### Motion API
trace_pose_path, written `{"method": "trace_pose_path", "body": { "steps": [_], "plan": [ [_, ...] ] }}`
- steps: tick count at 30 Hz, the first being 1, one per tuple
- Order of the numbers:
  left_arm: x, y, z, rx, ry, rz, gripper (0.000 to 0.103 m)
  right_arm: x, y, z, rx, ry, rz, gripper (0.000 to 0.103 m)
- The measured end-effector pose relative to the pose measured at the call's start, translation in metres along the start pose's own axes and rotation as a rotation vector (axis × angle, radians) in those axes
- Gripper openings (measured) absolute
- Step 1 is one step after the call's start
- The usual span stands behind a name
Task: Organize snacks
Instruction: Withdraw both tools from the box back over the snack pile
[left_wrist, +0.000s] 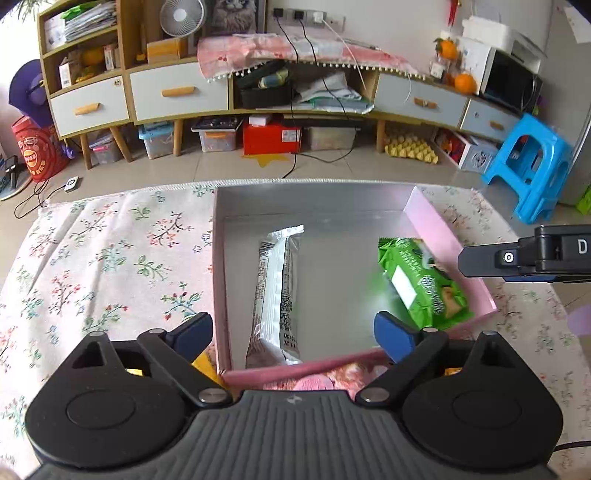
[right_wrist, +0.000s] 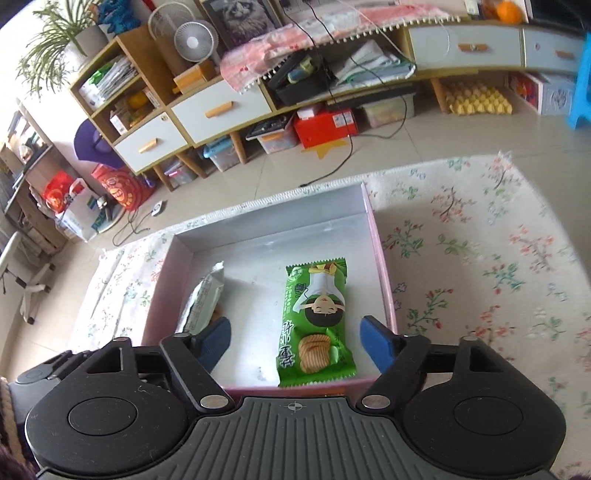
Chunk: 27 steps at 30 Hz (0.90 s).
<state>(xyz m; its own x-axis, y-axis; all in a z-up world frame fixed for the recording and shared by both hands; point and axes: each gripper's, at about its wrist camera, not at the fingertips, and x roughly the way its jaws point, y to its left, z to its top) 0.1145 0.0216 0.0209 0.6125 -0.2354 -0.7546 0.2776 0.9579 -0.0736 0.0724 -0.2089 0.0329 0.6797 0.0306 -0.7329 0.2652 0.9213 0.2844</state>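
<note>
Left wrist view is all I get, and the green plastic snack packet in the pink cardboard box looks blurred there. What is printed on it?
Observer: The right wrist view shows the green plastic snack packet sharply: a cartoon girl and stacked crackers.
Reviewer: Is the right gripper holding it?
Observer: No. The right gripper is open; the packet lies flat on the floor of the pink cardboard box, between the blue fingers.
</note>
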Motion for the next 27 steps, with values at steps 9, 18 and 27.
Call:
{"method": "trace_pose_path", "body": {
  "steps": [9,18,27],
  "plan": [
    [-0.032,0.004,-0.01,-0.012,0.004,-0.001,0.102,-0.029,0.012,-0.016,-0.018,0.012,-0.009,0.087],
    [-0.051,0.016,-0.035,-0.026,0.036,0.038,0.102,-0.037,0.018,-0.046,-0.047,0.063,-0.019,0.089],
    [-0.048,0.031,-0.067,0.011,0.074,0.06,0.102,-0.025,0.012,-0.077,-0.03,0.135,-0.006,0.091]
  ]
}}
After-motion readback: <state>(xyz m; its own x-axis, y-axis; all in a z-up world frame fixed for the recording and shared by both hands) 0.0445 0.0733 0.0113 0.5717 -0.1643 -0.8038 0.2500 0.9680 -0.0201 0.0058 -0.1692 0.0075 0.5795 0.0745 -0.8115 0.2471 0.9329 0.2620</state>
